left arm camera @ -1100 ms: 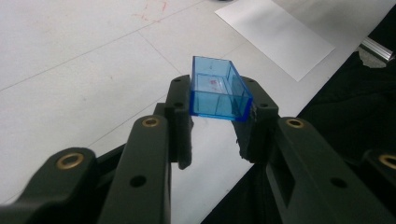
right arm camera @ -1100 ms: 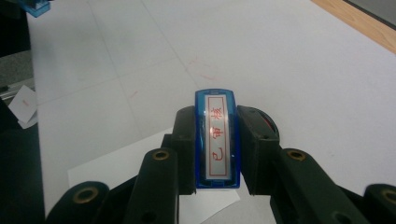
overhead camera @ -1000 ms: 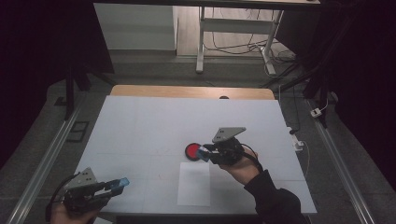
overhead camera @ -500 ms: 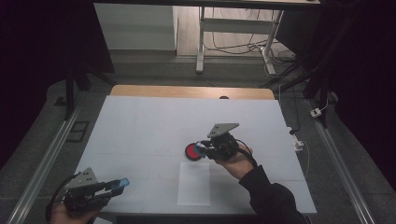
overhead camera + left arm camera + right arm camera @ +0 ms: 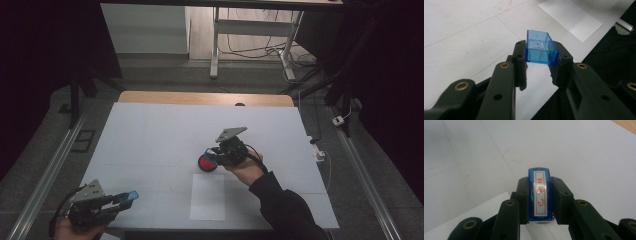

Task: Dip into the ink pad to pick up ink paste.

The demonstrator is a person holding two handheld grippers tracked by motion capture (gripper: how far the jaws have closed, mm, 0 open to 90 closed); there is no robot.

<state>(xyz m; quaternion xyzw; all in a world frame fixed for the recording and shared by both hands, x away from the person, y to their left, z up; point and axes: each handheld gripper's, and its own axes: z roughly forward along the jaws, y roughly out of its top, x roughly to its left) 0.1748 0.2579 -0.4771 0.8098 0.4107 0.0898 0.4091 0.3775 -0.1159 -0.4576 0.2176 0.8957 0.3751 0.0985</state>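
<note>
While the right hand-held gripper (image 5: 216, 159) hangs over the middle of the worktop (image 5: 150, 130), its jaws are closed on a blue stamp (image 5: 540, 195), whose labelled top with red characters faces the right gripper view's camera. The stamp's long axis runs straight out along the jaws, so its working face points away from the camera and, I judge, down toward the worktop. In the high view a red round pad (image 5: 206, 163) lies on the worktop right at the tip of this hand-held gripper, on its left, though I cannot tell whether the stamp touches it. A white sheet of paper (image 5: 208, 197) lies just nearer the front edge, almost directly below the right hand (image 5: 245, 170), with its long axis running from the front edge toward the back. The coming move likely turns on that short gap: pad first, then back toward the front edge to the paper. The left hand-held gripper (image 5: 120, 199) waits near the front left corner, well apart from the paper, gripping a clear blue cap (image 5: 541, 48) by its sides, open mouth toward the camera. The right hand is much the nearer to both pad and paper.
</note>
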